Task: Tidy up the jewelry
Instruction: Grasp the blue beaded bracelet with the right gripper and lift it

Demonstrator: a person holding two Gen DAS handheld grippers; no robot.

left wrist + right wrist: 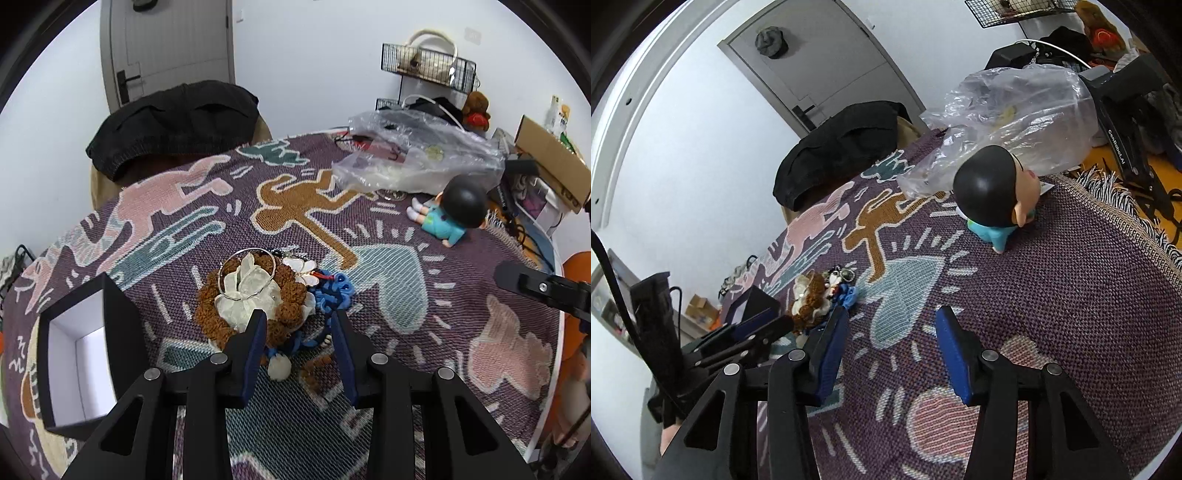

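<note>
A pile of accessories lies on the patterned purple tablecloth (424, 369): a brown fuzzy scrunchie (291, 291) with a white organza one (247, 291), a silver bangle (246, 273) resting on top, a white flower clip (301, 269) and a blue scrunchie (334, 291). My left gripper (298, 325) is open, its fingers just in front of the pile, touching nothing. A black box with a white inside (79, 347) stands open to the left. My right gripper (892, 323) is open and empty over bare cloth, right of the pile (812, 295) and the box (750, 306).
A figurine with a black head and teal clothes (448, 214) lies at the back right, also in the right wrist view (991, 184). A crumpled clear plastic bag (413, 151) sits behind it. A chair with a black jacket (173, 122) stands at the far edge. Clutter and a cardboard box (550, 162) lie to the right.
</note>
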